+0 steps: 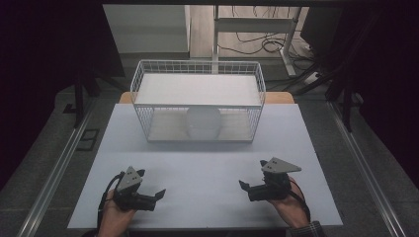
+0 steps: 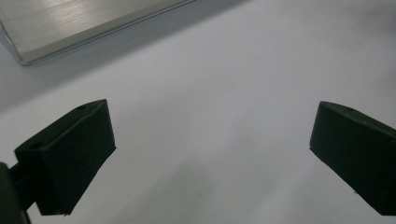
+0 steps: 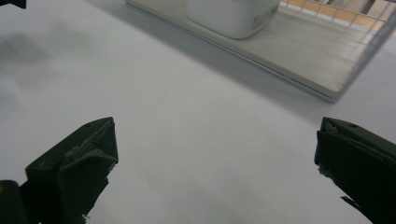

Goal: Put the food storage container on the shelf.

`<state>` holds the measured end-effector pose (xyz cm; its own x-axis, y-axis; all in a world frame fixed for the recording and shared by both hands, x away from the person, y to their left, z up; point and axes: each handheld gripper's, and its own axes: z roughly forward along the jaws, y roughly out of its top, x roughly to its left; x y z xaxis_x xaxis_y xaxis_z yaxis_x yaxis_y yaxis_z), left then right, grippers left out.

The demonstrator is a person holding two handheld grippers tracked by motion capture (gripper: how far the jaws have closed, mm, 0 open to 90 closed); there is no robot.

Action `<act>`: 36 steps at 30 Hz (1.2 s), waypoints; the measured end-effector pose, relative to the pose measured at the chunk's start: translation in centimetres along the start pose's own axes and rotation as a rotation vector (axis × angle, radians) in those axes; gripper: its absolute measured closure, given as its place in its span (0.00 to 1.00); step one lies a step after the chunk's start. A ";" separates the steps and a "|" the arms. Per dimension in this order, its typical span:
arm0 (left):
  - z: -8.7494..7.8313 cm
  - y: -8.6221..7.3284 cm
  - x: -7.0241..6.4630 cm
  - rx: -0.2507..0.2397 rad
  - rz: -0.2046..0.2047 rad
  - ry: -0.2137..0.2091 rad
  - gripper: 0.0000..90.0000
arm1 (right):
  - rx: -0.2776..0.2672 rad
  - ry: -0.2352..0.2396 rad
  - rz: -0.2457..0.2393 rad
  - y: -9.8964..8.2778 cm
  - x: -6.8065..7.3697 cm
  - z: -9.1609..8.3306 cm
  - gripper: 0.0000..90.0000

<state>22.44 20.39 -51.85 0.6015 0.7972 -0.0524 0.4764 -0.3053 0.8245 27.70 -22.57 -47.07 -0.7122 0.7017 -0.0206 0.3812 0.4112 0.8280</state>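
Observation:
A white wire rack (image 1: 141, 81) stands at the back middle of the white table (image 1: 207, 168). On the rack's lower board sits a white rounded container (image 1: 203, 123), under a white upper board. My left gripper (image 1: 152, 183) rests near the front left of the table, open, nothing between its jaws. My right gripper (image 1: 253, 174) rests at the front right, also open and empty. In the right gripper view the container (image 3: 233, 16) and the rack's lower board (image 3: 299, 58) lie ahead of the gripper (image 3: 215, 140). The left gripper view has a corner of that board (image 2: 70, 28) beyond the gripper (image 2: 212, 126).
A wooden edge (image 1: 279, 97) shows behind the rack. Metal rails (image 1: 54, 173) run along both sides of the table. Cables (image 1: 257, 44) and a desk frame (image 1: 289, 42) lie on the floor behind. Bare table surface spreads between the grippers and the rack.

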 end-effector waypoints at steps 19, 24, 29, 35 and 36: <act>-2.8 -2.4 1.0 -0.010 -0.065 0.083 0.00 | 0.032 -0.081 0.089 -4.5 -2.2 -3.8 0.00; -2.7 -2.7 0.9 0.006 -0.064 0.083 0.00 | 0.053 -0.085 0.103 -5.6 -2.4 -4.2 0.00; -2.6 -2.9 0.8 0.030 -0.059 0.081 0.00 | 0.083 -0.079 0.104 -6.4 -2.5 -4.2 0.00; -2.5 -2.9 0.7 0.035 -0.061 0.086 0.00 | 0.102 -0.074 0.110 -6.5 -2.6 -4.0 0.00; -2.5 -2.9 0.7 0.035 -0.061 0.086 0.00 | 0.102 -0.074 0.110 -6.5 -2.6 -4.0 0.00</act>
<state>19.87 23.19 -52.90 0.5139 0.8562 -0.0523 0.5337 -0.2715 0.8009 24.68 -29.39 -50.17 -0.6187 0.7853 0.0231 0.5152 0.3834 0.7665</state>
